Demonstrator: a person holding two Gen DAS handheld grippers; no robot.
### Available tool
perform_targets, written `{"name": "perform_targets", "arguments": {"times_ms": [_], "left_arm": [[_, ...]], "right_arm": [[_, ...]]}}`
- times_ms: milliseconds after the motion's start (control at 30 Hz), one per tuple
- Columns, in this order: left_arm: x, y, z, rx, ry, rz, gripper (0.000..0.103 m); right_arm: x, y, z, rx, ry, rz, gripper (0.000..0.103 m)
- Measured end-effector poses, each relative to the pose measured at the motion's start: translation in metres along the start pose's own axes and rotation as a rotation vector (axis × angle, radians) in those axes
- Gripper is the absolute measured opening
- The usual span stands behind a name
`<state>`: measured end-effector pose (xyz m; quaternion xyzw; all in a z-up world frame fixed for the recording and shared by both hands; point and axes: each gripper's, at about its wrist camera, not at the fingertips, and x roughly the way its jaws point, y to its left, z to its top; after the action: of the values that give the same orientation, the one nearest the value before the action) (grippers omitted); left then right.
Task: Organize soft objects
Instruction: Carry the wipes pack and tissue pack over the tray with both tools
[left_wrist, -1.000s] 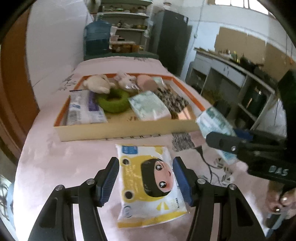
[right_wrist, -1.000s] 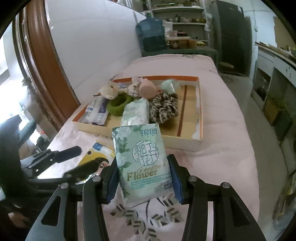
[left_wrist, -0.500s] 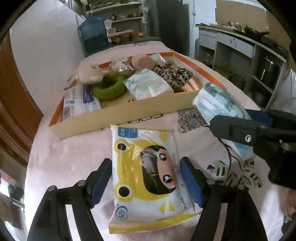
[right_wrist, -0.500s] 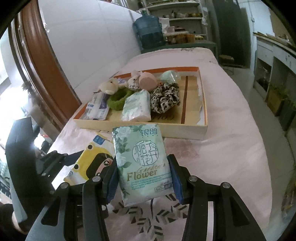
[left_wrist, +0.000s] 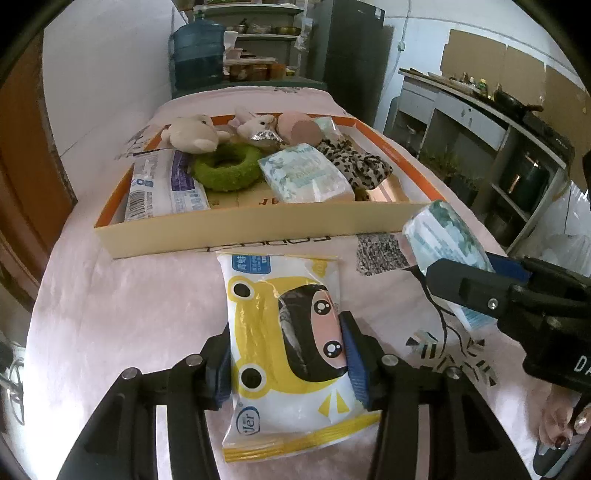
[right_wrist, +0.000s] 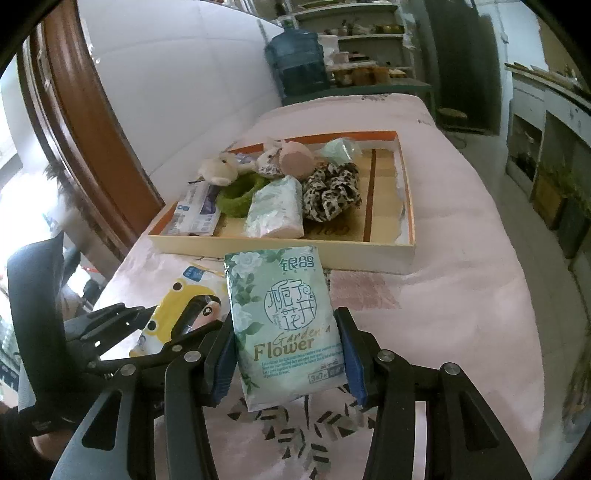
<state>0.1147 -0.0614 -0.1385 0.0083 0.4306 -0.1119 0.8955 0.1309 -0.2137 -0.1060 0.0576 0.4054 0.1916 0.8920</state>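
My left gripper (left_wrist: 286, 354) is shut on a yellow cartoon wipes pack (left_wrist: 291, 339) that lies on the pink cloth in front of the tray; the pack also shows in the right wrist view (right_wrist: 173, 314). My right gripper (right_wrist: 288, 354) is shut on a green Gardenia Flower tissue pack (right_wrist: 284, 321) and holds it above the cloth; the pack also shows at the right of the left wrist view (left_wrist: 443, 240). The orange-rimmed cardboard tray (left_wrist: 240, 229) holds plush toys (left_wrist: 195, 134), a green ring (left_wrist: 227, 166), tissue packs (left_wrist: 306, 177) and a leopard scrunchie (left_wrist: 354, 162).
The tray's right part (right_wrist: 384, 199) has bare floor showing. A blue water jug (right_wrist: 297, 62) and shelves stand beyond the table. A wooden door frame (right_wrist: 85, 122) is at the left, cabinets (left_wrist: 480, 122) at the right.
My left gripper has closed on the yellow wipes pack, which was between open fingers before. My right gripper still holds the green pack, a little nearer the tray.
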Motion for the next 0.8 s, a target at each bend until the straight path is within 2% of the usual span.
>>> {"name": "perform_targets", "arguments": {"times_ms": [300,800], "left_arm": [[-0.017,0.01,0.007,-0.045,-0.041,-0.015,0.05],[-0.039,0.031,0.046,-0.092,-0.142,0.001,0.05]], "right_arm": [[0.0,0.008,0.011,-0.026,-0.006,-0.007,0.051],[-0.004,0.02,0.048,-0.075,-0.05,-0.032,0.051]]}}
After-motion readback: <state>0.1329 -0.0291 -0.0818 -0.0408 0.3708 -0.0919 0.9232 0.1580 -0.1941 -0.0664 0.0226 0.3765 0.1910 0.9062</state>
